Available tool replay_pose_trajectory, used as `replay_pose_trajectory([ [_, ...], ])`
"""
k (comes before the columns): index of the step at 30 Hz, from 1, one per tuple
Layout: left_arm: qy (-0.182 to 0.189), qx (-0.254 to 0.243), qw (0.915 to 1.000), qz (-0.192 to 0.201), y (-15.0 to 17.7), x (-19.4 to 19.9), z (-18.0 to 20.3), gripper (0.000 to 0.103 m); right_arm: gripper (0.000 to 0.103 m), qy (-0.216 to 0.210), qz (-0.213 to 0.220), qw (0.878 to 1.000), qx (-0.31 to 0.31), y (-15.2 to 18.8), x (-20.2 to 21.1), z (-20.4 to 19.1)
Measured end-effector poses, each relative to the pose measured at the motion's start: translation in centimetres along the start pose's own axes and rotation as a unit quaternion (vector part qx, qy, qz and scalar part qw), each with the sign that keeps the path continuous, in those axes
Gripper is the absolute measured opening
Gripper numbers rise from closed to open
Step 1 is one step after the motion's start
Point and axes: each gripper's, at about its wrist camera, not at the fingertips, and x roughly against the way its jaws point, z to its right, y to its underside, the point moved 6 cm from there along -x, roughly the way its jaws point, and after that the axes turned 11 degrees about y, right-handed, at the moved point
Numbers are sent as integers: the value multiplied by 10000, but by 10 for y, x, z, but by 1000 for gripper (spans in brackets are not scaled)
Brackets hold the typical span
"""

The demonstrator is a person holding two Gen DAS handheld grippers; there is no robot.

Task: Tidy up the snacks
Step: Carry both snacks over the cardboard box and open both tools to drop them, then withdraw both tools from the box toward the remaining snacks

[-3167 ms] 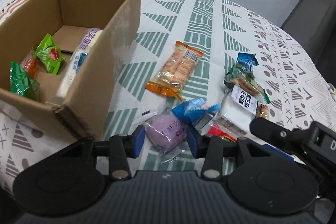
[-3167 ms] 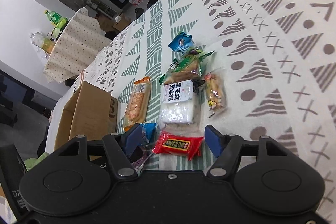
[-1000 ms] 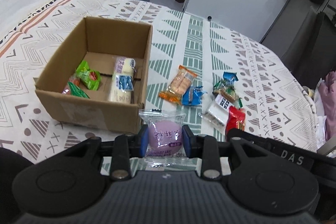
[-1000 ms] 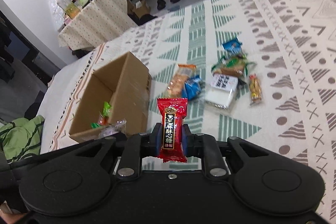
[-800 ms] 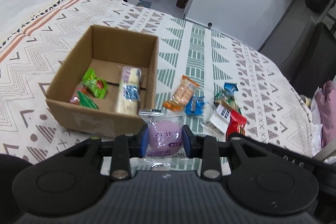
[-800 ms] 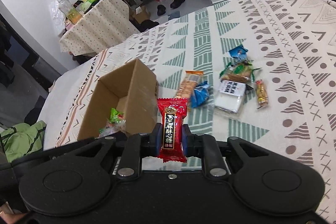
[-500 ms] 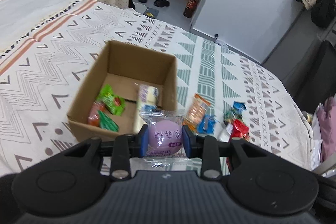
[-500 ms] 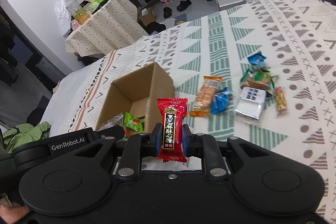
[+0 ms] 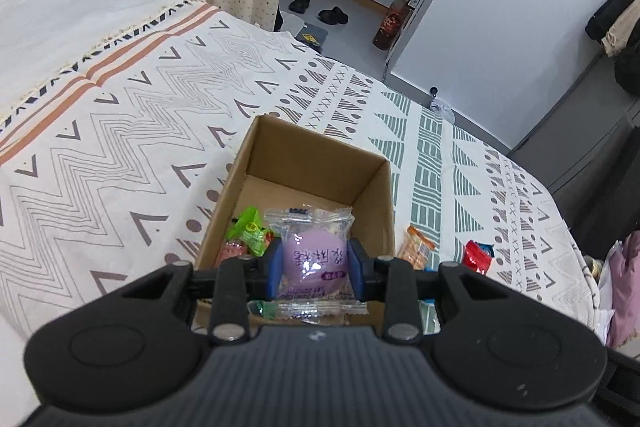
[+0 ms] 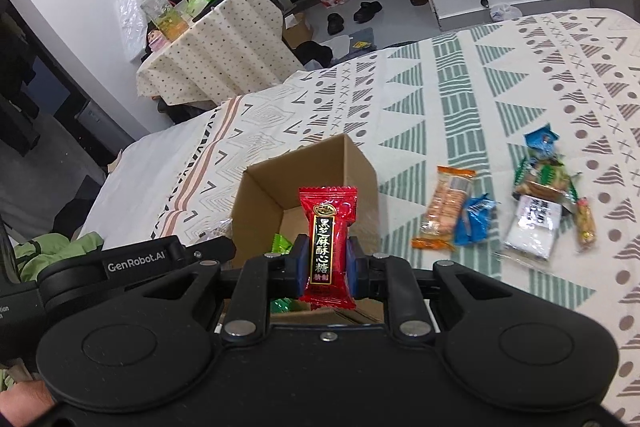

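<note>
Now our left gripper (image 9: 315, 264) has its jaws clamped on the purple bun packet (image 9: 313, 259), our right gripper (image 10: 327, 263) on the red candy (image 10: 328, 247); both hang above the cardboard box (image 9: 304, 163) on the bed (image 9: 120, 131)

Ahead of and below the left gripper's fingers (image 9: 274, 263), the cardboard box (image 9: 372, 187) stands open-topped; green packets (image 9: 250, 231) occupy its floor left of the fingers. Its upright walls bound entry. Right of the right gripper's fingers (image 10: 352, 265), loose snacks (image 10: 452, 211) clutter the patterned cloth (image 10: 520, 75).
</note>
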Motion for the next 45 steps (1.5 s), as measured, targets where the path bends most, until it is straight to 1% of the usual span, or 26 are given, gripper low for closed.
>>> replay_pose_trajectory([
  [1,37,50,10000,-12,-2,-1,-3,33,19,0,-8,10000,12,-1,-1,-3],
  [5,61,171,9998,2,-9,-4,-15,44,19,19,-63,10000,72,-2,-10,-16],
  [6,44,203,9998,-9,-10,-5,-18,47,19,22,-84,9999,86,-2,-12,-19],
  [9,-12,271,9996,-24,-14,-5,-29,49,19,23,-150,9998,129,-2,-20,-28],
  [12,-95,296,9995,-27,-19,-3,-41,57,19,-12,-207,9997,145,-3,-25,-38],
  [14,-156,336,9993,-1,-23,0,-49,62,20,-132,-214,9996,141,-4,-28,-47],
  [16,-201,366,9991,10,-26,2,-55,71,33,-210,-226,9995,119,-5,-29,-52],
  [18,-302,373,9988,30,-29,4,-59,78,43,-203,-208,9993,228,-4,-30,-56],
  [19,-371,371,9986,38,-30,5,-61,82,43,-143,-188,9993,280,-3,-30,-55],
  [22,-427,355,9984,46,-31,7,-63,85,43,-1,-257,9996,148,-1,-30,-44],
  [26,-396,313,9987,-76,-26,6,-59,85,43,147,-257,9996,-17,1,-23,-25],
  [28,-398,286,9987,-116,-22,5,-55,85,46,174,-259,9995,-36,4,-20,-18],
  [32,-258,205,9993,-199,-13,3,-39,86,49,299,-230,9993,-61,5,-12,-4],
  [35,-131,89,9996,-247,-6,-1,-26,87,54,352,-151,9992,-88,6,-2,9],
  [40,90,44,9996,-274,6,-4,-3,92,65,398,2,9990,-195,6,14,31],
  [44,142,-84,9993,-326,15,-5,15,94,72,387,90,9989,-253,7,24,48],
  [45,127,-113,9993,-343,16,-6,19,94,77,390,119,9988,-261,7,26,52],
])
